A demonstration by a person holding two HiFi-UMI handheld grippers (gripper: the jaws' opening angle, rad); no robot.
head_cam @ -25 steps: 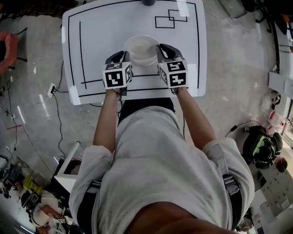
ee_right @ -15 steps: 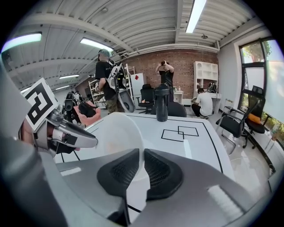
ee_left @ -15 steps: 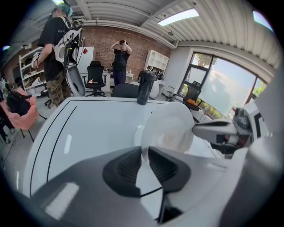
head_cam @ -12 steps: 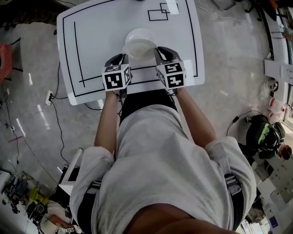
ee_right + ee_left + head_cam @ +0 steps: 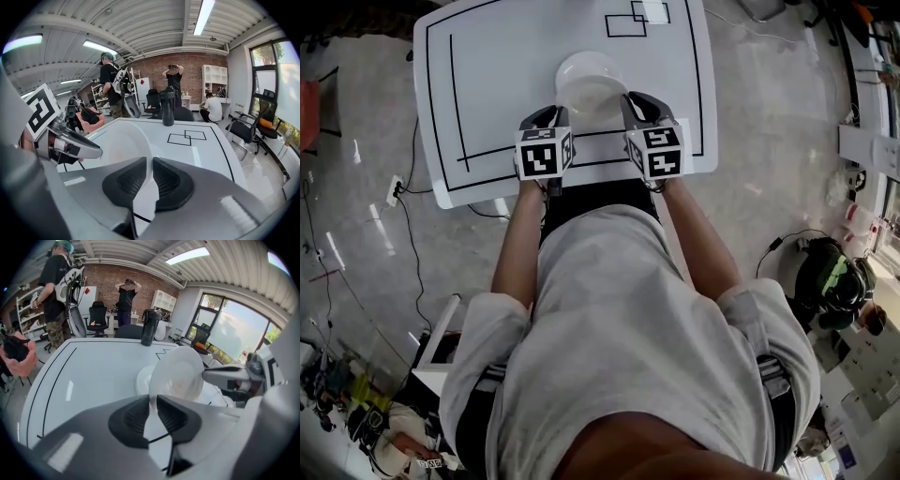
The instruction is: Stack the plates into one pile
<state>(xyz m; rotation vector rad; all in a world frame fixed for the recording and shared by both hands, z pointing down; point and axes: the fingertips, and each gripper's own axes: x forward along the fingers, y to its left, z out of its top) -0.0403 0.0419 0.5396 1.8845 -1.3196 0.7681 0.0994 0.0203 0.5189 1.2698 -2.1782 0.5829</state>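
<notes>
A translucent white plate [image 5: 178, 373] hangs between both grippers, just above and slightly nearer than a second white plate [image 5: 143, 380] lying on the white table [image 5: 487, 94]. My left gripper [image 5: 153, 401] is shut on the held plate's left rim. My right gripper [image 5: 150, 164] pinches the opposite rim; its jaws have just been opening a little, with the rim still between the pads. From the head view the held plate [image 5: 589, 97] overlaps the lower plate [image 5: 586, 64], with the left gripper [image 5: 551, 114] and right gripper [image 5: 633, 101] at its sides.
A dark bottle [image 5: 147, 327] stands at the table's far edge. Two overlapping black squares [image 5: 633, 17] are drawn at the far right, and black border lines run around the tabletop. People, office chairs and shelves fill the room beyond the table.
Both grippers have carried the plate away from the body, over the second plate, which has come into view behind it.
</notes>
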